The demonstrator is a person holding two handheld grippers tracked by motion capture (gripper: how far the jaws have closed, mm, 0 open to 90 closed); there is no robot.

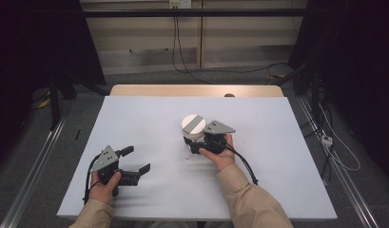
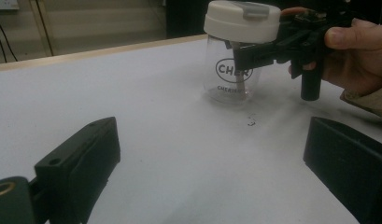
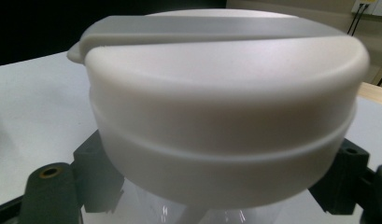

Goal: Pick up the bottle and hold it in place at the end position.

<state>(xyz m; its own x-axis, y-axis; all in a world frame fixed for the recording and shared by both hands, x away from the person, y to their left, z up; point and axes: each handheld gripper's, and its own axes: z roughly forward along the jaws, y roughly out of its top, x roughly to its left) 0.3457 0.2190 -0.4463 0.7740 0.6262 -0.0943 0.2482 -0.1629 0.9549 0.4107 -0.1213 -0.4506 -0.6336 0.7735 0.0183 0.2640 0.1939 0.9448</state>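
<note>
**Clear jar pinched below its white lid**

Nearest the person, the left gripper [image 1: 133, 161] is held low over the table [image 1: 149, 118], its black, blocky jaws spread wide with only bare white surface between them. Farther in, near the table's middle, the jar [image 2: 231, 74] is stood upright on that smooth, matte surface. It is pinched by the right gripper [image 1: 198, 144], whose jaws are pressed against the clear wall on either side, just under the lid [image 3: 226, 116]. The jar is round and see-through, with a dark oval logo printed on its side (the lettering is partly covered by a jaw). Something pale and slender can be made out inside; what it is cannot be told. The lid is thick, white, smooth plastic with a grey strap-like band across its top. A small dark speck [image 2: 251, 122] is seen on the table just in front of the jar.
</note>
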